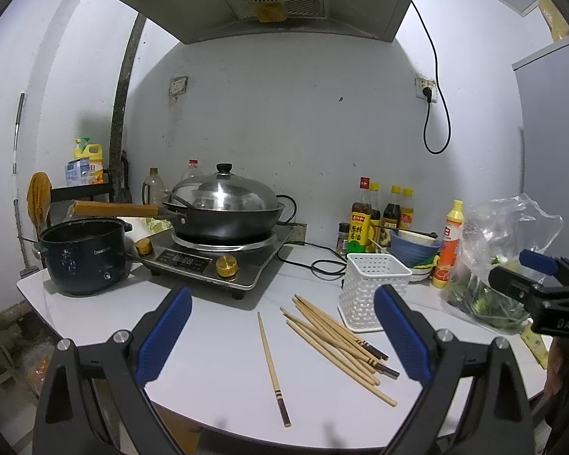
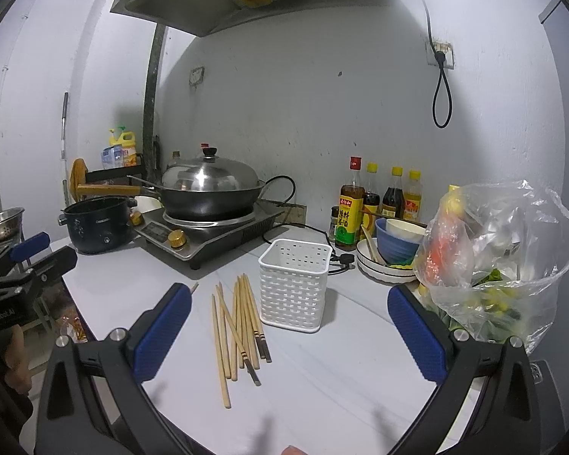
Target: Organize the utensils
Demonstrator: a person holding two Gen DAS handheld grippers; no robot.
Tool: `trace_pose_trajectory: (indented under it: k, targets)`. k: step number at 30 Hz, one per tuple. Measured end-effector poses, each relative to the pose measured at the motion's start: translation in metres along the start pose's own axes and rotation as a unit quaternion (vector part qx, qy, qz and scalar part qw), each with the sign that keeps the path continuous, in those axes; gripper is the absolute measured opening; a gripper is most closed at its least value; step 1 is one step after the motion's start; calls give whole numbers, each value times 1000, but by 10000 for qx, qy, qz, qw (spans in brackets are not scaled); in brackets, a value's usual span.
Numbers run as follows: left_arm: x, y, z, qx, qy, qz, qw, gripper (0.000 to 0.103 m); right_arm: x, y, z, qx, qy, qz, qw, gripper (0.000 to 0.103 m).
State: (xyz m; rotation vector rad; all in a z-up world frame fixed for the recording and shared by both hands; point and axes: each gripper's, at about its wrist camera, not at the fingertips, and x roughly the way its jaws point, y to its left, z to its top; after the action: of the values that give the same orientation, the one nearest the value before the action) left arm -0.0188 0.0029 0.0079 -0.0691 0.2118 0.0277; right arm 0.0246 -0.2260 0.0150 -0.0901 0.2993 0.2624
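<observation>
Two pairs of tongs hover over a white counter (image 1: 216, 398), both spread wide and gripping nothing.

Left wrist view: the left tongs (image 1: 282, 335) frame a single chopstick (image 1: 272, 366) lying alone between the blue pads. A loose pile of chopsticks (image 1: 339, 343) fans out toward the right pad, its far ends just beside a white perforated holder (image 1: 373, 290) that stands upright beyond that pad. An induction cooker (image 1: 223, 256) carrying a lidded wok (image 1: 223, 208) sits farther ahead. The right tongs (image 1: 540, 284) show at the right edge.

Right wrist view: the right tongs (image 2: 290, 331) frame the pile of chopsticks (image 2: 241, 330), nearer the left pad, and the holder (image 2: 295, 284) just right of the pile. A plastic bag (image 2: 500, 258) of greens lies beyond the right pad. The left tongs (image 2: 30, 261) show at the left edge.
</observation>
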Motion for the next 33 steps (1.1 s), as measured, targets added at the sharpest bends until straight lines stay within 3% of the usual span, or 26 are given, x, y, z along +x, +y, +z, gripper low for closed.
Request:
trace_pose_trajectory:
  k: [33]
  targets:
    - [-7,-5,6,-5,-85,13,10000,97,-13,-2,5,15,-131,5,9999,103]
